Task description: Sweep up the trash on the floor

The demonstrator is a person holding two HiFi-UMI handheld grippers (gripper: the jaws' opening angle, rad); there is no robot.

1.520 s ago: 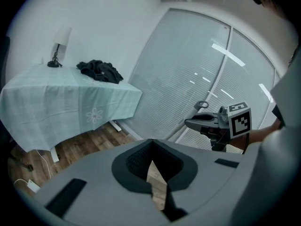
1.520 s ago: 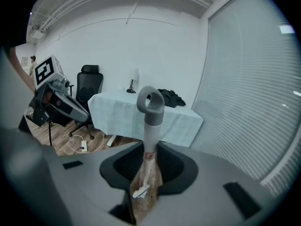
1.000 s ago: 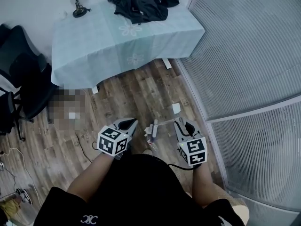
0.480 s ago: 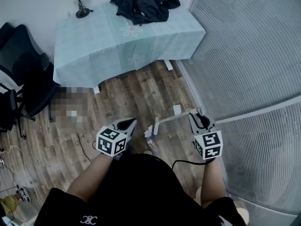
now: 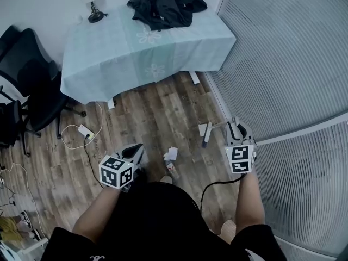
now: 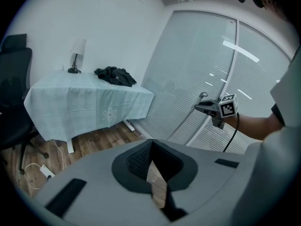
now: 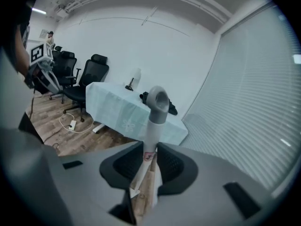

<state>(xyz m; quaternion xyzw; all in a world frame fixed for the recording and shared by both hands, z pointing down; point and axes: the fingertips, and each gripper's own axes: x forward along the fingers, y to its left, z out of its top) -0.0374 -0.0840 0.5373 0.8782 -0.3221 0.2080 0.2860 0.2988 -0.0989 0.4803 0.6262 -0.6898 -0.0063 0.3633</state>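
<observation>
On the wooden floor in the head view lie a crumpled white paper [image 5: 172, 153], a small clear piece of trash [image 5: 171, 170] just below it and a white scrap [image 5: 202, 129] near the glass wall. My right gripper [image 5: 235, 125] [image 7: 149, 157] is shut on a grey handle [image 5: 207, 137] [image 7: 157, 102] that points left and down toward the floor; its lower end is hidden. Left of the paper, my left gripper [image 5: 136, 149] [image 6: 151, 147] hangs shut, with nothing in it. The left gripper view shows the right gripper [image 6: 214, 108] out to the right.
A table with a pale green cloth [image 5: 147, 48] stands at the back, holding black clothing [image 5: 166, 4] and a lamp [image 5: 93, 10]. Black office chairs [image 5: 27, 86] are at the left. A white cable and adapter [image 5: 84, 130] lie on the floor. A blinds-covered glass wall [image 5: 283, 64] runs along the right.
My right gripper has carried the handle to the right, away from the left gripper. The left gripper has dropped back to the left. The crumpled paper now shows uncovered between them.
</observation>
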